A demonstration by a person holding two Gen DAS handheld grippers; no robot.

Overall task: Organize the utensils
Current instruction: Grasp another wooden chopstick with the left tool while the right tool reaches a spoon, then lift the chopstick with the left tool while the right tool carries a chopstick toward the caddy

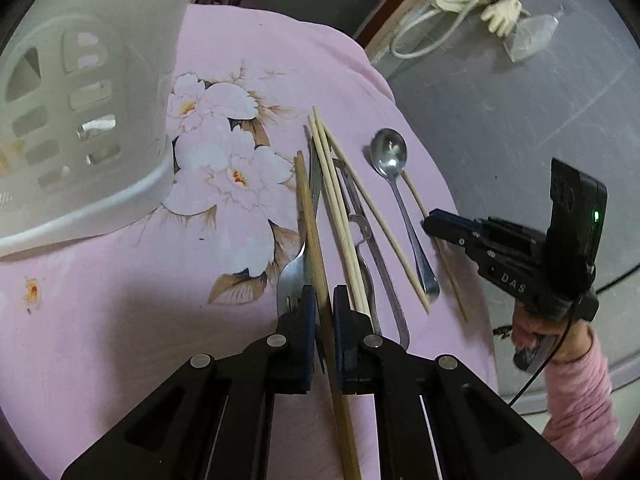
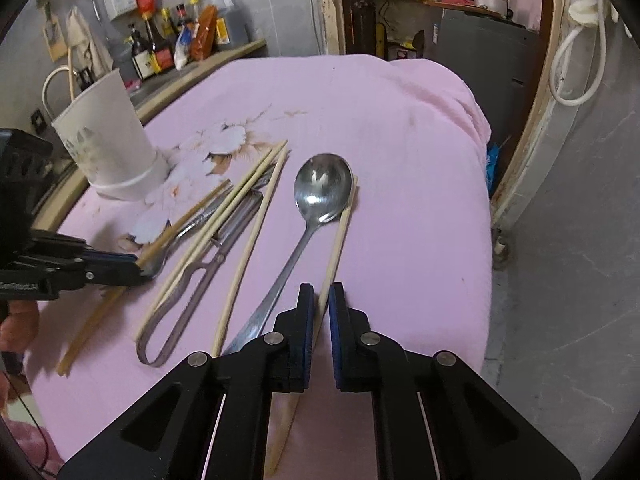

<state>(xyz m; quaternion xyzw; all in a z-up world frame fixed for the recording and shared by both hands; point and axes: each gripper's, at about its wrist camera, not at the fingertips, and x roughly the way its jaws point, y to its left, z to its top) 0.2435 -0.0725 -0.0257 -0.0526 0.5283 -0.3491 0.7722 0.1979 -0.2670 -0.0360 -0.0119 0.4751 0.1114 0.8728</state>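
Utensils lie on a pink flowered cloth (image 1: 120, 300): a metal spoon (image 1: 390, 156) (image 2: 322, 188), a fork (image 1: 294, 270), metal tongs (image 2: 188, 276), and several wooden chopsticks (image 1: 332, 184). My left gripper (image 1: 320, 300) is shut on a darker chopstick (image 1: 306, 208), low over the fork. My right gripper (image 2: 320, 294), which also shows in the left wrist view (image 1: 432, 220), is shut on a pale chopstick (image 2: 340, 232) beside the spoon. A white slotted utensil holder (image 1: 72, 120) (image 2: 108, 140) stands at the cloth's far left.
Bottles and packets (image 2: 188, 36) line a shelf behind the holder. The cloth's right edge drops to a grey floor (image 2: 580, 260). Gloves and a white cable (image 1: 472, 4) lie on the floor near a wooden door frame.
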